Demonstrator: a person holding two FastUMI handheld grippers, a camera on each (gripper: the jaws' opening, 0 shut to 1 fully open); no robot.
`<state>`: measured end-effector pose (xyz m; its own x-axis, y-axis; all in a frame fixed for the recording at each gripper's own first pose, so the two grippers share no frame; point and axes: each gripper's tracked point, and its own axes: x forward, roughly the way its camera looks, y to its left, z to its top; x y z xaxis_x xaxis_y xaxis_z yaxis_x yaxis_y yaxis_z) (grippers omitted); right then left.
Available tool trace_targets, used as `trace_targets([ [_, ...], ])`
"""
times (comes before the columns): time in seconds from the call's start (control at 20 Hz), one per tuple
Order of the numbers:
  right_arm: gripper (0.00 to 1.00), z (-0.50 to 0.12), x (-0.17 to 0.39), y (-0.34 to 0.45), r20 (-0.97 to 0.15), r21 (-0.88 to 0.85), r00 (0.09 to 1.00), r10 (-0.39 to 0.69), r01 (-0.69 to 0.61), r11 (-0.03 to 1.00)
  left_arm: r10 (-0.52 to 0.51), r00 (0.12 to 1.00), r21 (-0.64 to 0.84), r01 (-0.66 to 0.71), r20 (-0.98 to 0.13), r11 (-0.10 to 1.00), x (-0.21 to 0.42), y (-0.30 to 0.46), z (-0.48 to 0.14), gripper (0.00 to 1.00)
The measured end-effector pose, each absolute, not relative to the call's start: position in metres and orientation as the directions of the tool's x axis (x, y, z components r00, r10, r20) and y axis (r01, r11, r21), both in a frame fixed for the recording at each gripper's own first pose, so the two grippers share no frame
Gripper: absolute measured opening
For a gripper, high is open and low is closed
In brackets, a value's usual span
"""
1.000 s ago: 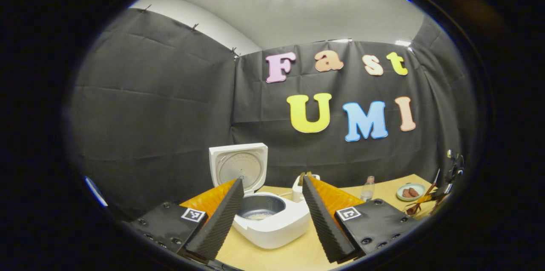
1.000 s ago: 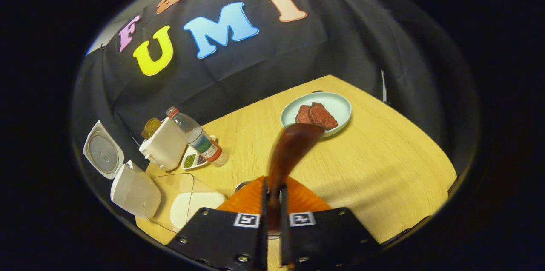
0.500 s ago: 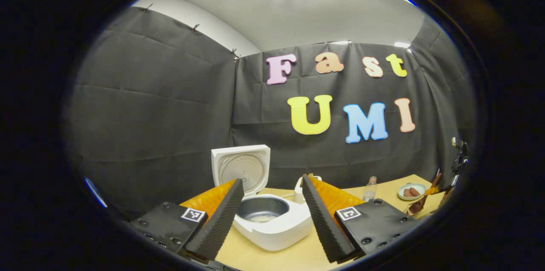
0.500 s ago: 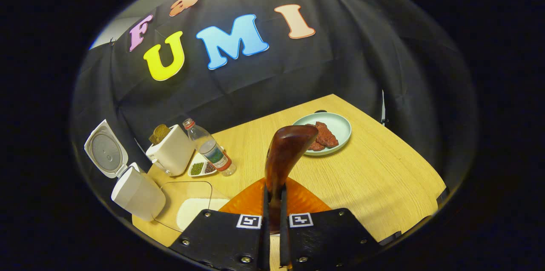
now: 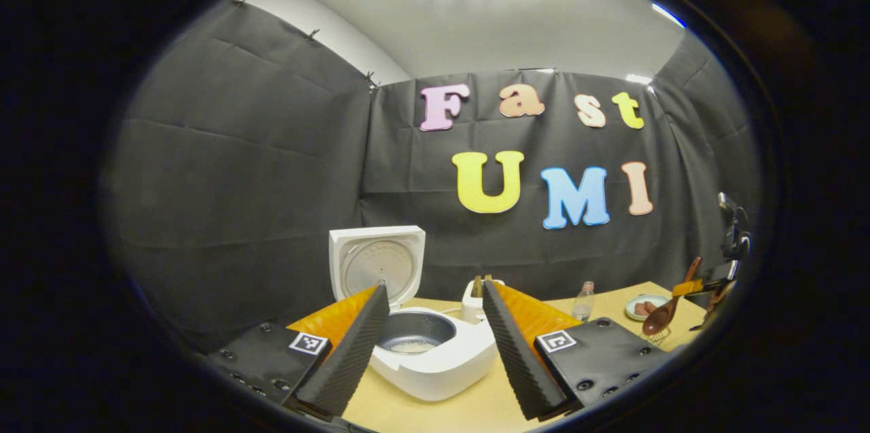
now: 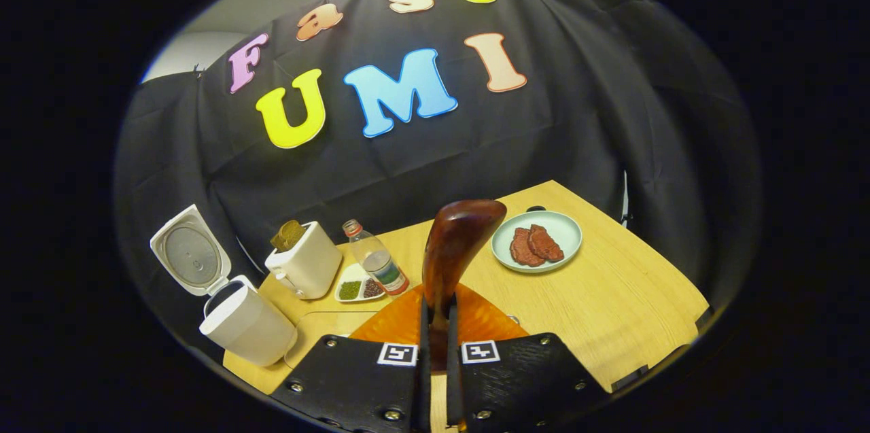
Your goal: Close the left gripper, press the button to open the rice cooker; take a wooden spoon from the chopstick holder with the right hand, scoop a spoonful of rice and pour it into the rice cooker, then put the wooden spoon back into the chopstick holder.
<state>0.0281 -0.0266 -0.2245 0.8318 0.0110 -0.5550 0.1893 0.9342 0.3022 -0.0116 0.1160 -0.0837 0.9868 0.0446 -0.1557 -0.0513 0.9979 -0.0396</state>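
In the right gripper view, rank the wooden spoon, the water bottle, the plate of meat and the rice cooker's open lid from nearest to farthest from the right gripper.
1. wooden spoon, clamped between the fingers of the right gripper.
2. water bottle, just left of the spoon.
3. plate of meat, ahead to the right; close to the bottle's range, hard to separate.
4. rice cooker's open lid, far left.

We see a pale green plate of red meat slices, a bottle, and a small seasoning dish on the wooden desk.
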Motion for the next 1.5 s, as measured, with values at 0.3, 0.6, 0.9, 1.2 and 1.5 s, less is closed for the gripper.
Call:
trace_targets([
  [0.3, 0.09, -0.221, 0.038, 0.028, -0.53, 0.305, 0.845, 0.07, 0.112, 0.946, 0.029, 0.987, -0.047, -0.037, -0.16, 0.998, -0.01, 0.143, -0.09, 0.99],
  [0.6, 0.09, -0.264, 0.038, 0.07, -0.581, 0.232, 0.809, 0.091, 0.057, 0.971, 0.048, 0.983, -0.038, -0.056, -0.179, 0.998, -0.012, 0.177, -0.099, 0.96],
  [0.9, 0.1, -0.309, 0.034, 0.091, -0.624, 0.108, 0.78, 0.046, 0.027, 0.994, 0.062, 0.977, -0.014, -0.066, -0.202, 0.998, -0.014, 0.198, -0.11, 0.96],
  [1.2, 0.1, -0.322, 0.03, 0.116, -0.639, 0.037, 0.769, 0.041, -0.023, 0.999, 0.069, 0.975, 0.001, -0.07, -0.213, 0.998, -0.013, 0.205, -0.112, 0.99],
  [1.5, 0.09, -0.323, 0.018, 0.16, -0.668, 0.18, 0.725, 0.167, -0.06, 0.982, 0.069, 0.975, -0.018, -0.074, -0.211, 0.997, -0.014, 0.204, -0.113, 0.96],
])
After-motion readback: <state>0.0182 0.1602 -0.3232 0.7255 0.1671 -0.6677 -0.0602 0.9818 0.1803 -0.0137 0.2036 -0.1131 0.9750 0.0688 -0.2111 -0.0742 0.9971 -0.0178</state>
